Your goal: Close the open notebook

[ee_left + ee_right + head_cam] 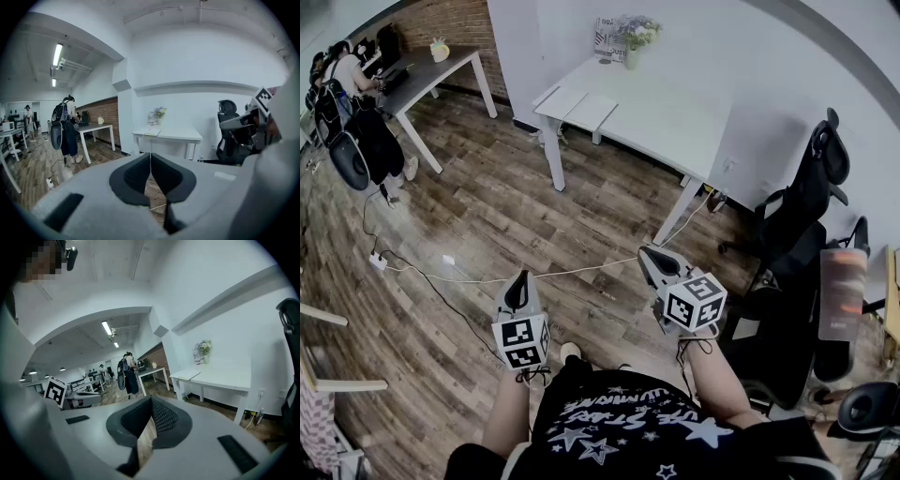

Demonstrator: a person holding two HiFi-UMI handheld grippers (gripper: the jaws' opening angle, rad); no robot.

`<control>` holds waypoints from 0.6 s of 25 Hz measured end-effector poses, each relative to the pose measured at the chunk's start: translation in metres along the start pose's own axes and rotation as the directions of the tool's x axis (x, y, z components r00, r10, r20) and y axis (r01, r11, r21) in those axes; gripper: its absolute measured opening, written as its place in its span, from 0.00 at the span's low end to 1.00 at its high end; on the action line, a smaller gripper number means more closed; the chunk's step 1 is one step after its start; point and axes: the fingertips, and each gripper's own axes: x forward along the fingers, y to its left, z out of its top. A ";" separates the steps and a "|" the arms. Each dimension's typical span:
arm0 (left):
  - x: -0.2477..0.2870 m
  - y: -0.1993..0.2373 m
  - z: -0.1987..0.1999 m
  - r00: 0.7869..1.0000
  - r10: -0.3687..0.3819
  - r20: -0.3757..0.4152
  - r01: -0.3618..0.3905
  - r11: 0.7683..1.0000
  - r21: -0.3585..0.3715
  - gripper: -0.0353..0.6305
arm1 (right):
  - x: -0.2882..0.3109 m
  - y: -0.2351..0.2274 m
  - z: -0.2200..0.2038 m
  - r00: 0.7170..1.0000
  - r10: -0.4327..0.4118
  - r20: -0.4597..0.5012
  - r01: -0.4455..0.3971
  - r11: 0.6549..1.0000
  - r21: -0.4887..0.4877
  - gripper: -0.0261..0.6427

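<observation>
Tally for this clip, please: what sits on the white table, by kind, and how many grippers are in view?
1 open notebook
1 vase of flowers
1 patterned box
2 grippers: left gripper, right gripper
Total: 5

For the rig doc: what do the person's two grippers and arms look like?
The left gripper and right gripper have light grey shells, dark textured jaw pads, each carrying a white cube with black square markers, dark cords below each. Black short-sleeved T-shirt with white stars.
</observation>
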 end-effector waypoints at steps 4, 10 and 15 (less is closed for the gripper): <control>-0.010 -0.013 -0.003 1.000 -0.011 -0.005 0.011 1.000 -0.014 0.09 | -0.013 0.000 -0.001 1.000 0.002 0.003 -0.002 1.000 0.001 0.04; -0.018 -0.013 -0.008 1.000 -0.004 -0.010 0.004 1.000 -0.014 0.09 | -0.018 0.005 -0.010 1.000 0.008 -0.003 -0.008 1.000 0.004 0.04; -0.023 -0.008 -0.020 1.000 -0.006 -0.022 0.005 1.000 -0.031 0.09 | -0.009 0.016 -0.022 0.999 0.030 -0.022 -0.030 1.000 0.005 0.04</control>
